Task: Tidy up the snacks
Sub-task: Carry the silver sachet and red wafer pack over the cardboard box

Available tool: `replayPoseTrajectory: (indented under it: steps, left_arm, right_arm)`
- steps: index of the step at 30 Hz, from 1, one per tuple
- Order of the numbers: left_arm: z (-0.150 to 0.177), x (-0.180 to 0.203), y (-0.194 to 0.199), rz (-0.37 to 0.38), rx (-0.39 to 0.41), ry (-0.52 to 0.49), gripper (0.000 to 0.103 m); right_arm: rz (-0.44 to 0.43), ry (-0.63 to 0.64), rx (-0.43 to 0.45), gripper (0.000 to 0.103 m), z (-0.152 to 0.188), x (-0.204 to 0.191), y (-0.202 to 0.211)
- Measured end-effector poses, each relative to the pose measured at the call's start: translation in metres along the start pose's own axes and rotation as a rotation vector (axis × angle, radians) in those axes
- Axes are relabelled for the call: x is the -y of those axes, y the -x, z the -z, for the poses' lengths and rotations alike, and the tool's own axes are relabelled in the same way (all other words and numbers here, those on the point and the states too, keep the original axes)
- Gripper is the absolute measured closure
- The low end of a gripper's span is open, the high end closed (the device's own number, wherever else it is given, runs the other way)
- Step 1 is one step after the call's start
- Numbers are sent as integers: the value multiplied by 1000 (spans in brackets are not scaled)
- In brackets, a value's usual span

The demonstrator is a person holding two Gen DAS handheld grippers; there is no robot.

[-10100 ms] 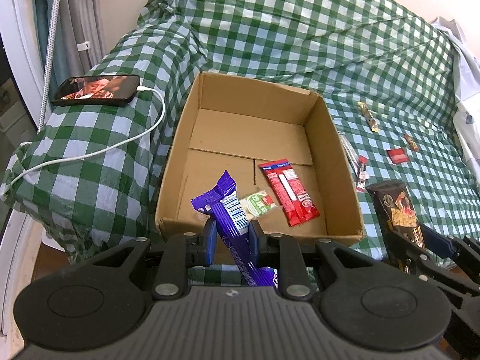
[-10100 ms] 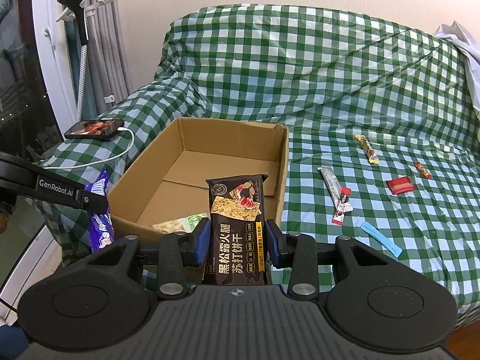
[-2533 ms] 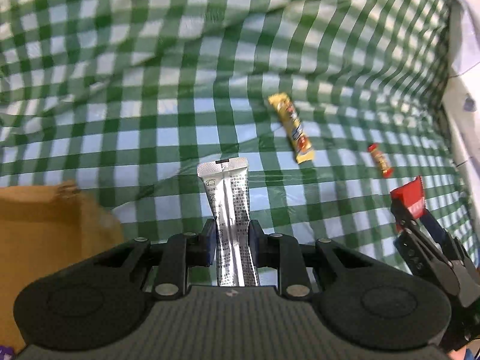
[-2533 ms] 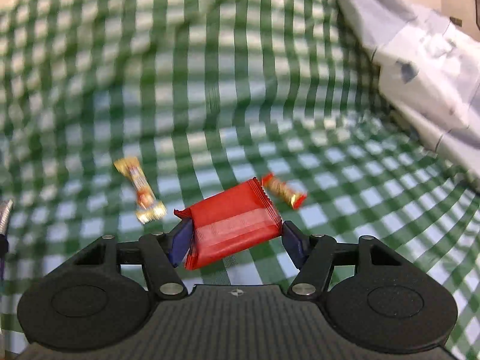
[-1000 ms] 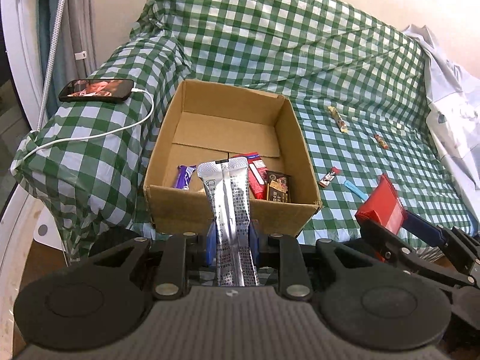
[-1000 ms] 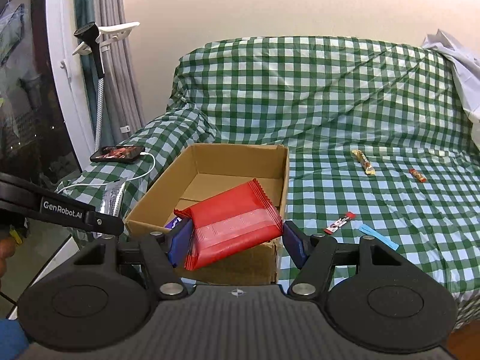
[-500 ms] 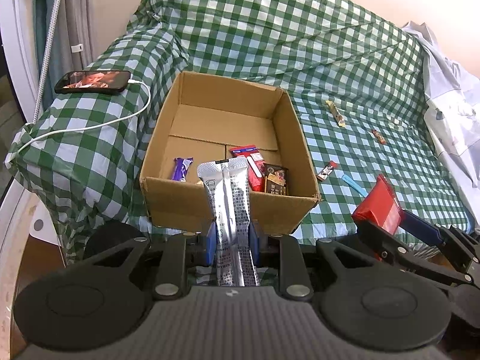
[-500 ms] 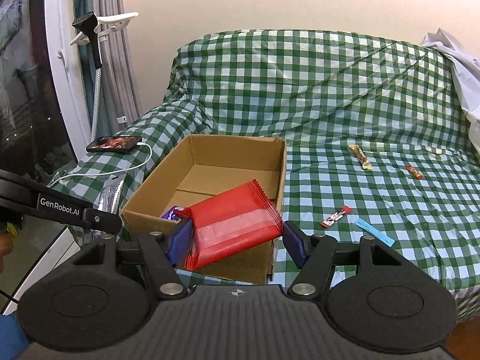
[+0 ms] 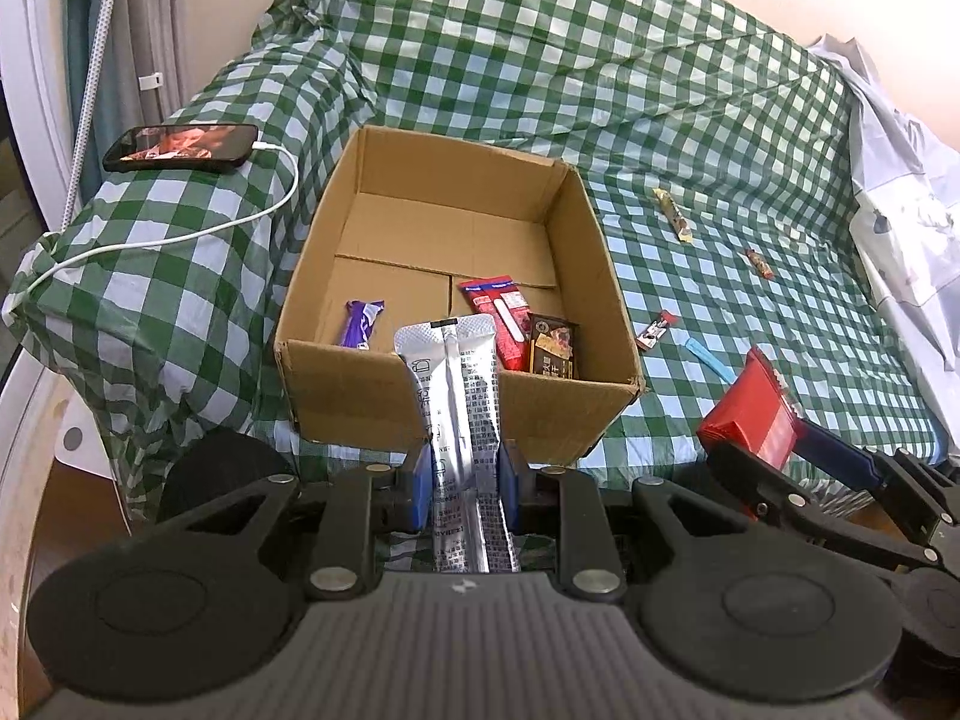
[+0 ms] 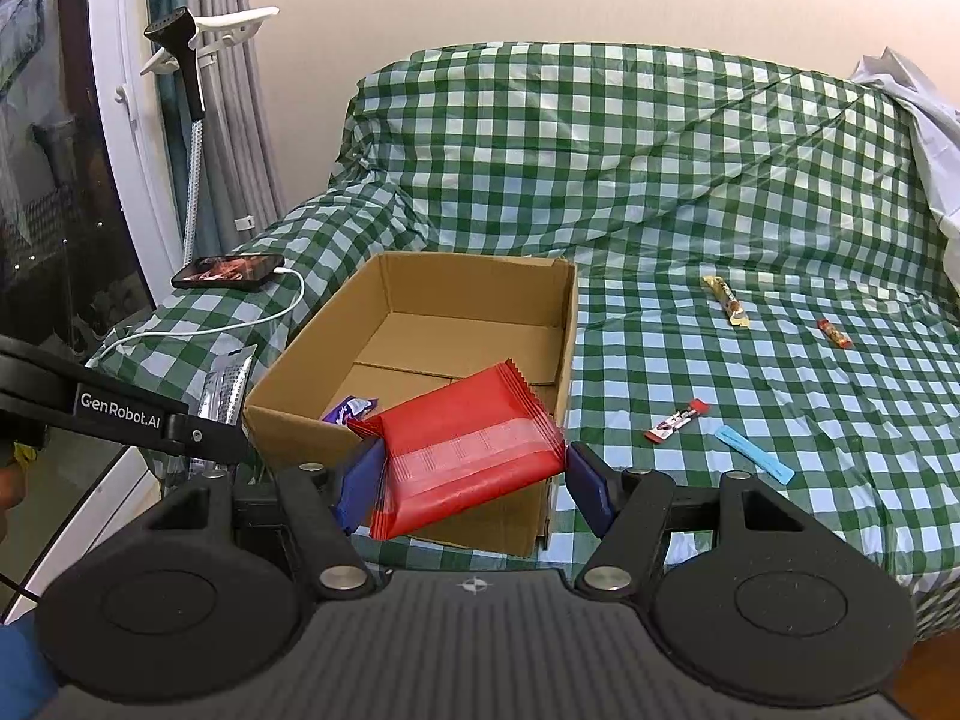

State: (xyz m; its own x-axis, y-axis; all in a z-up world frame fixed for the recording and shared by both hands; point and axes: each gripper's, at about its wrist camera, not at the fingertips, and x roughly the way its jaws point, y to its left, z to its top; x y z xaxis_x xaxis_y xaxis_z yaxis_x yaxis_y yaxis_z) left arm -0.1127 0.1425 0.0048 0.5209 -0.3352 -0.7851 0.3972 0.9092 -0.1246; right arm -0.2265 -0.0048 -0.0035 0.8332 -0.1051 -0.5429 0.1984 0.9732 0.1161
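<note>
My left gripper [image 9: 462, 471] is shut on a silver snack pouch [image 9: 459, 396], held upright just in front of the near wall of the open cardboard box [image 9: 384, 384]. Inside the box lie a purple bar [image 9: 362, 324], a red packet [image 9: 501, 315] and a dark cracker pack [image 9: 553, 346]. My right gripper [image 10: 474, 471] is shut on a red wrapped pack [image 10: 468, 450], tilted, before the box's [image 10: 540, 300] near right corner. In the left wrist view the right gripper shows at the right with the red pack [image 9: 753, 420].
The box sits on a sofa under a green checked cover [image 9: 600, 78]. Loose snacks lie right of it: a gold bar [image 9: 673, 215], a small red sweet [image 9: 759, 263], a red-black stick [image 9: 655, 330], a blue stick [image 9: 708, 358]. A charging phone [image 9: 180, 147] rests on the armrest.
Both grippers have drawn slightly closer to the box, each keeping its snack. Earlier the left dropped off a purple bar and the right a dark cracker pack, then each picked its present snack off the cover.
</note>
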Motion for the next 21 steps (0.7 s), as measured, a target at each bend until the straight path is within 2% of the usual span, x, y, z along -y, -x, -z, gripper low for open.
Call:
replayPoseTrajectory:
  steps: [21]
  left_arm:
    - [-1, -3, -15, 2, -38, 4, 77]
  right_arm:
    - [-4, -5, -43, 35, 6, 3, -13]
